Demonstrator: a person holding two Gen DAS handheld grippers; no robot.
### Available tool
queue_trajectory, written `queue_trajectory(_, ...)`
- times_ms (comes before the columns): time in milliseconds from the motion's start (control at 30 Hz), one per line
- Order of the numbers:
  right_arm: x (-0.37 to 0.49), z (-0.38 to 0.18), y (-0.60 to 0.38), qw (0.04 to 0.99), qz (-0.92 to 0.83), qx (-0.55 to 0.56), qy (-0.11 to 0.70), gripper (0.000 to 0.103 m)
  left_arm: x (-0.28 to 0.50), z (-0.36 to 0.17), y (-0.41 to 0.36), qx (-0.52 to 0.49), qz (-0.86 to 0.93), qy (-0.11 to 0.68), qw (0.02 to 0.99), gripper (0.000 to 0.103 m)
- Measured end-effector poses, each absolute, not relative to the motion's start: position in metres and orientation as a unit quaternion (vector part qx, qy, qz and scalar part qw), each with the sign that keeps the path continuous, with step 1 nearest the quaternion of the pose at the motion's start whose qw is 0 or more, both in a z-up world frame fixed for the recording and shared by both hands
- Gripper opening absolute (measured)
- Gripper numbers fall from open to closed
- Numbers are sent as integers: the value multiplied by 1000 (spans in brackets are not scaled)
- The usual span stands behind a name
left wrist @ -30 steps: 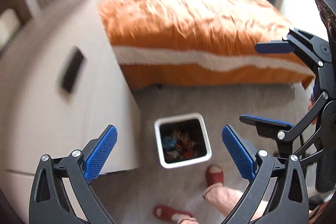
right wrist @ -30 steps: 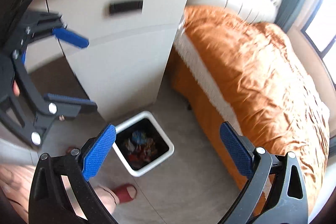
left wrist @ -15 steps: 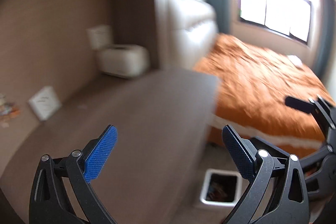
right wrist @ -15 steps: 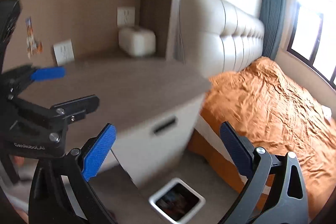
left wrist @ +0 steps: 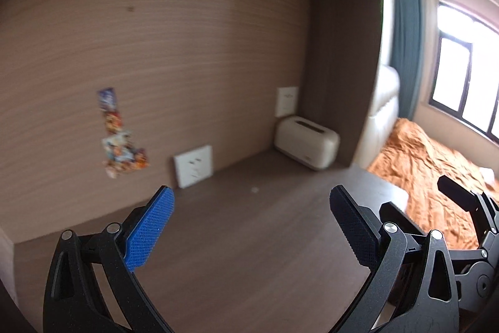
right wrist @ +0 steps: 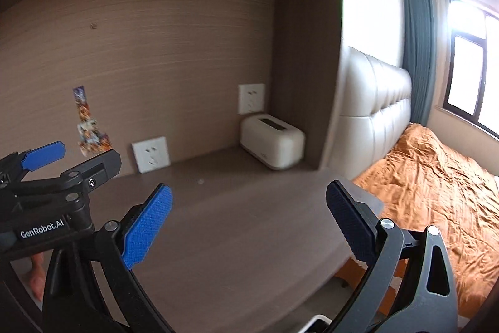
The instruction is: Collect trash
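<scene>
A colourful strip of snack wrappers [left wrist: 120, 142] [right wrist: 89, 127] lies against the wooden back panel above the brown desk top [left wrist: 249, 239]; whether it is stuck there I cannot tell. A tiny white scrap [left wrist: 255, 190] [right wrist: 200, 181] sits on the desk. My left gripper [left wrist: 251, 227] is open and empty over the desk, well short of the wrappers. My right gripper [right wrist: 249, 217] is open and empty too, to the right of the left one [right wrist: 89, 152]. Only the white rim of the trash bin [right wrist: 315, 325] shows, below the desk edge.
A cream rounded box [left wrist: 307, 142] stands in the desk's back right corner. Two white socket plates [left wrist: 193, 166] [left wrist: 286, 101] are on the panel. An orange-covered bed [right wrist: 436, 192] with a padded headboard [right wrist: 374, 102] lies to the right. A shelf runs overhead.
Both grippers have swung up from the bin on the floor to face the desk top and back panel. The bin has dropped almost out of view. Both stay open.
</scene>
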State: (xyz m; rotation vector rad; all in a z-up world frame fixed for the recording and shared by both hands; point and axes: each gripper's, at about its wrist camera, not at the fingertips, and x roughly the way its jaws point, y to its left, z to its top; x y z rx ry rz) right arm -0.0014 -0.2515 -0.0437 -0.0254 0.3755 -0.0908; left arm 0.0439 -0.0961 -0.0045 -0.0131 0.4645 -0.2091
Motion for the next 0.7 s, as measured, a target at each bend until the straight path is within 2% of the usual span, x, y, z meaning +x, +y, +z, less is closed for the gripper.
queue_trajectory(333, 34, -27, -210, 980, -1, 8, 200, 98, 58, 9, -37, -20, -35, 211, 977, 98)
queue_trajectory(567, 46, -19, -201, 982, -36, 4, 186, 98, 80, 5, -27, -18, -19, 219, 975, 98)
queue_trajectory(700, 56, -22, -198, 978, -33, 1, 205, 98, 88, 1, -29, -12, -17, 227, 974, 98)
